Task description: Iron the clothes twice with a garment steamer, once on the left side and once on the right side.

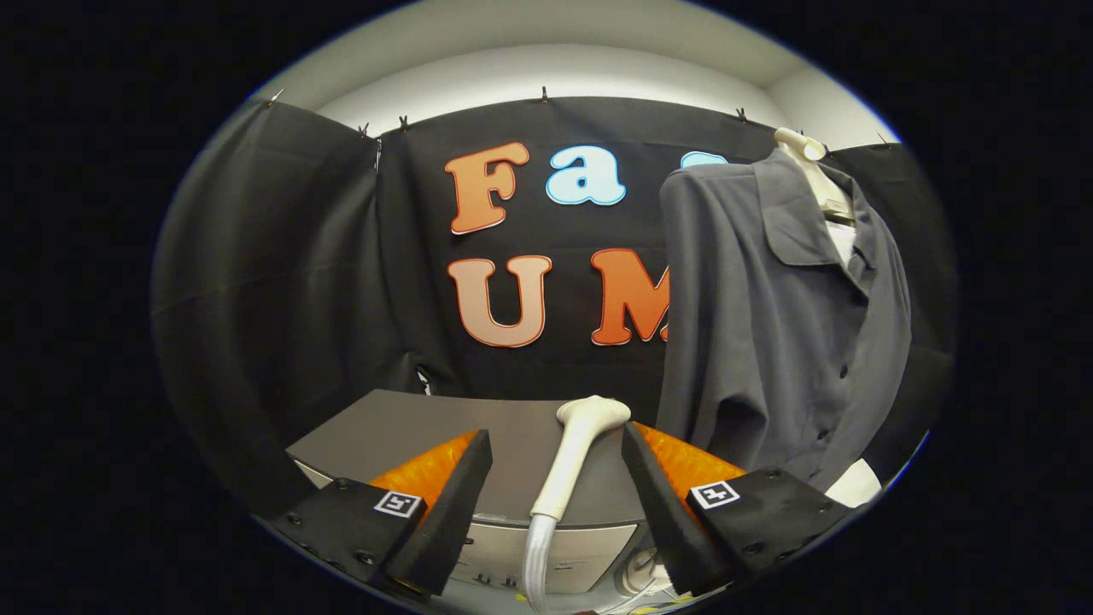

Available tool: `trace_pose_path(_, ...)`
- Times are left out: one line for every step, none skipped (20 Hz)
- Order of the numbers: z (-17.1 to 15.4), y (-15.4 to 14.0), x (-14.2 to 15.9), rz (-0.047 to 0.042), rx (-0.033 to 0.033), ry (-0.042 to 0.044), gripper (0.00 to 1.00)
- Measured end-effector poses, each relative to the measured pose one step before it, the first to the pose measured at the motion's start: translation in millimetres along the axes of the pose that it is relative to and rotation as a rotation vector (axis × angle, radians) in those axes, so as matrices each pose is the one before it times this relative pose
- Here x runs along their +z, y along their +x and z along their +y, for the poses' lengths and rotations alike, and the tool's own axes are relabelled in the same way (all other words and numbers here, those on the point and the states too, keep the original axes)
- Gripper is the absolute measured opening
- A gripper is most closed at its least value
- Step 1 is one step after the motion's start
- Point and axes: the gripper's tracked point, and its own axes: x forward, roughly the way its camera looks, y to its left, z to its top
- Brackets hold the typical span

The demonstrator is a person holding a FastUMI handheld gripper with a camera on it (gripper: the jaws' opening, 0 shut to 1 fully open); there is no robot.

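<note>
My fingers point(557, 478) stand wide around the steamer point(574, 453), not gripping; the shirt point(768, 325) beyond it looks unironed, both sides left.

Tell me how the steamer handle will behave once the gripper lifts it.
The steamer handle looks rigid and smooth, so it may slip. Its hose hangs below and will likely drag. The gripper is open around it.

Black cloth wall point(282, 282) clipped below a pale ceiling point(555, 51); grey tabletop point(410, 427) in front.
</note>
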Motion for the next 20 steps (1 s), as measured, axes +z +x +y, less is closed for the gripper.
trace_pose_path(2.46, 11.51, -6.24, 0.02358, -0.00826, -0.00559, 0.98)
trace_pose_path(1.29, 8.94, -7.89, 0.02983, -0.00853, -0.00112, 0.98)
trace_pose_path(1.38, 9.93, -6.11, 0.02341, -0.00783, 0.00033, 0.98)
trace_pose_path(-1.02, 11.92, -4.29, 0.02360, -0.01734, 0.00165, 0.98)
trace_pose_path(-1.05, 11.75, -5.66, 0.02287, -0.01451, -0.00025, 0.98)
trace_pose_path(-0.88, 13.37, -6.17, 0.02522, -0.01264, -0.00092, 0.98)
trace_pose_path(-0.63, 11.02, -4.29, 0.02276, -0.01032, 0.00077, 0.98)
trace_pose_path(-1.97, 9.74, -5.53, 0.02539, -0.01072, 0.00535, 0.98)
trace_pose_path(0.11, 10.33, -4.21, 0.01685, -0.00819, 0.00818, 0.98)
trace_pose_path(-2.58, 9.59, -2.79, 0.01566, -0.01406, 0.00640, 0.98)
trace_pose_path(-2.00, 8.13, -0.67, 0.00738, -0.01204, 0.00042, 0.98)
trace_pose_path(-3.16, 8.74, -0.96, 0.00977, -0.01505, -0.00645, 0.98)
trace_pose_path(-2.72, 7.17, -0.30, 0.01167, -0.01429, -0.00483, 0.98)
trace_pose_path(-2.93, 8.37, -1.90, 0.01608, -0.01328, 0.00051, 0.98)
trace_pose_path(-2.28, 7.11, -0.98, 0.01268, -0.00483, 0.00763, 0.98)
trace_pose_path(-2.04, 7.23, -1.41, 0.02003, -0.00386, 0.00028, 0.98)
trace_pose_path(-2.51, 5.77, -3.79, 0.01991, -0.01101, 0.00269, 0.98)
trace_pose_path(-2.81, 6.17, -4.44, 0.02406, -0.00577, 0.00155, 0.99)
trace_pose_path(-0.90, 5.98, -4.35, 0.02251, 0.00287, 0.00397, 0.99)
trace_pose_path(0.77, 5.16, -2.36, 0.01818, 0.00580, 0.00233, 0.99)
